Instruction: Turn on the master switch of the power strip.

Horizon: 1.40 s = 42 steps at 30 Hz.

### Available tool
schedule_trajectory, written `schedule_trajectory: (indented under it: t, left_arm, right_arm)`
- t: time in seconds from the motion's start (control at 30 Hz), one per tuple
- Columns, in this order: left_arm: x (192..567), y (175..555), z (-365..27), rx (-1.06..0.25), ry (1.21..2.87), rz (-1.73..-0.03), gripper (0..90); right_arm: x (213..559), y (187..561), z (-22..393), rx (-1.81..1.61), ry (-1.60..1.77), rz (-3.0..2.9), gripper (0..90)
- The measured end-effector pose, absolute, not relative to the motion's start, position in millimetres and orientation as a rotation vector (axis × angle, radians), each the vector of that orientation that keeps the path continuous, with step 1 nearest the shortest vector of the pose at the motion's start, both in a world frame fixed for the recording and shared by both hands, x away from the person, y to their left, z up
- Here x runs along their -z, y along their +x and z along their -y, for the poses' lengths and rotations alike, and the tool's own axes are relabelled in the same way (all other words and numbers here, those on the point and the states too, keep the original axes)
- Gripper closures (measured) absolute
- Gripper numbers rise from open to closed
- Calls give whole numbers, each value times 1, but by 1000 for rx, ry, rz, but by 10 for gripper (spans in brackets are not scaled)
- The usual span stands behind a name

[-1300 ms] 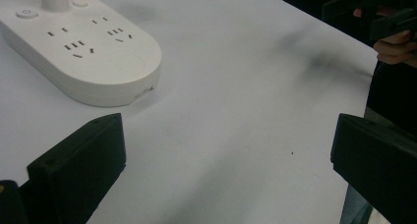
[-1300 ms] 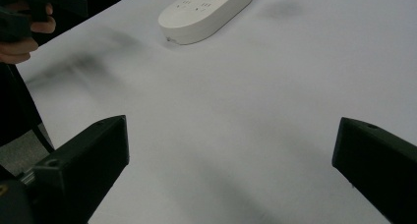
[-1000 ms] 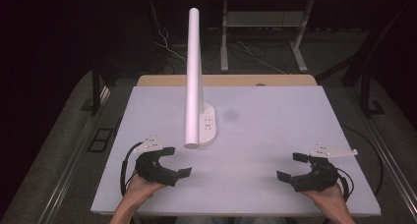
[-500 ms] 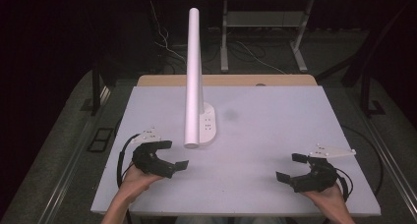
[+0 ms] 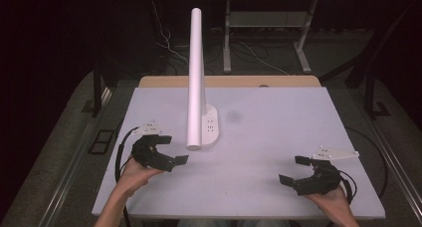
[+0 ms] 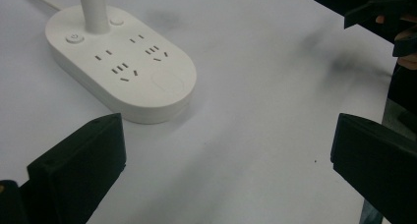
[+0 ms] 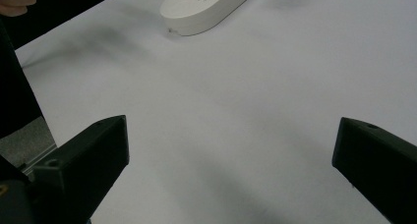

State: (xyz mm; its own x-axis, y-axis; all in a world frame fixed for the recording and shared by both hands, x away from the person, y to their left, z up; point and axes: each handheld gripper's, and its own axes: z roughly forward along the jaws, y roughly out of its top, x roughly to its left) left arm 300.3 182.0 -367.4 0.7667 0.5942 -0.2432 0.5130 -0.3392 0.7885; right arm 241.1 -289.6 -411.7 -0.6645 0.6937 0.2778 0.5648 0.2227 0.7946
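Your left gripper [image 5: 171, 150] and right gripper [image 5: 298, 170] stand spread, empty. The lamp [image 5: 195, 77], frame centre, looks rigid and top-heavy. Take its post low, near the base [image 6: 123, 62].

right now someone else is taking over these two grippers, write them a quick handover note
Left gripper: fingers open, holding nothing, just off the near left side of the lamp base, not touching it.
Right gripper: open, empty, at the near right of the table, well apart from the lamp.
Lamp: white oval base with sockets and a power button, its white tube rising from it, left of the table's centre.
Done: nothing gripped or pressed that shows.
Left: likely close the left gripper in on the base; the whole job remains.
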Motion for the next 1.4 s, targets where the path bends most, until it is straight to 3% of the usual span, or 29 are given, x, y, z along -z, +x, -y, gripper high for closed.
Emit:
schedule_trajectory:
  t: [1.4]
  left_arm:
    - [337,356,-184,-183,2055,-860,4]
  right_arm:
    - [413,243,293,-1412,1223,-2343,2]
